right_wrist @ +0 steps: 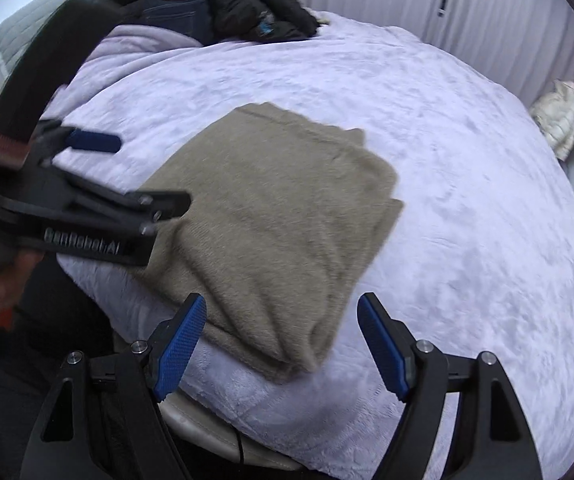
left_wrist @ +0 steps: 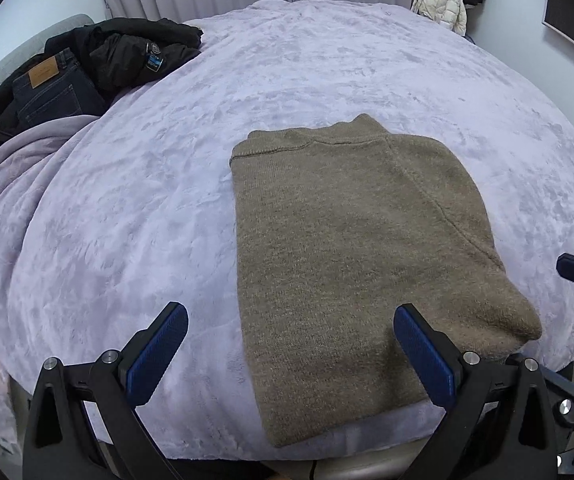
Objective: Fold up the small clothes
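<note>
A tan knit sweater (left_wrist: 339, 248) lies folded into a long rectangle on the lilac bed cover (left_wrist: 135, 200), its collar at the far end. My left gripper (left_wrist: 291, 320) is open and empty, hovering over the sweater's near left part. In the right wrist view the sweater (right_wrist: 271, 224) lies near the bed's front edge. My right gripper (right_wrist: 283, 312) is open and empty above the sweater's near right corner. The left gripper (right_wrist: 99, 176) shows at the left of that view, over the sweater's left edge.
Dark jeans (left_wrist: 47, 88) and a black jacket (left_wrist: 135, 52) are piled at the far left of the bed. A bunched lilac blanket (left_wrist: 11, 184) lies at the left. A cream coat (left_wrist: 443, 0) hangs at the back right. Curtains line the far wall.
</note>
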The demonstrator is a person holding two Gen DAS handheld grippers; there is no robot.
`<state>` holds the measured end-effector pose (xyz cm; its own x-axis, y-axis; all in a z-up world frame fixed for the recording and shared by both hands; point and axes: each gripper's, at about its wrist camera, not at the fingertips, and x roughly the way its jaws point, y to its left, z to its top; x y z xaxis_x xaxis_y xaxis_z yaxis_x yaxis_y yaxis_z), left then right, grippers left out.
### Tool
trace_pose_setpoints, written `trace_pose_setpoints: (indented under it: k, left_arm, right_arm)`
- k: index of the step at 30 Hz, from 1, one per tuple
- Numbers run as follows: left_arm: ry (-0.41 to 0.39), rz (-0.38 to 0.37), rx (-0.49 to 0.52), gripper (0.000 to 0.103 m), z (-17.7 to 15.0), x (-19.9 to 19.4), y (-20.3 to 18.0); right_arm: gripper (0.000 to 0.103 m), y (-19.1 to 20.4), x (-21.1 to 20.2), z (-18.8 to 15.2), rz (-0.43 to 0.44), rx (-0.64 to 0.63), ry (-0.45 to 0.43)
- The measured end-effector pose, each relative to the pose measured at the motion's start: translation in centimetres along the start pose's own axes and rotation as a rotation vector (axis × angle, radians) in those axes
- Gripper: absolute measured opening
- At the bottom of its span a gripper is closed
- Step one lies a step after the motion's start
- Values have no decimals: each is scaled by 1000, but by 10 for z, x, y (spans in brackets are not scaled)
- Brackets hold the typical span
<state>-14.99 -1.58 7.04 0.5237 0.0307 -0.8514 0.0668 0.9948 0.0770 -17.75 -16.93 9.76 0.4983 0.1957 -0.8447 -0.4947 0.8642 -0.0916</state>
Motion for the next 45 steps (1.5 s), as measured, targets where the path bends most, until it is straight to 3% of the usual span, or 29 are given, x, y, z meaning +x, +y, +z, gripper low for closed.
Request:
trace_pose_setpoints:
  k: [11,45]
  left_arm:
    - [24,-27,1,103,-2,4,-6]
    - [57,-45,3,103,1,13,-9]
  right_arm:
    - [81,-11,2,9,-74,64,35]
    - [82,-10,12,10,-88,43,54]
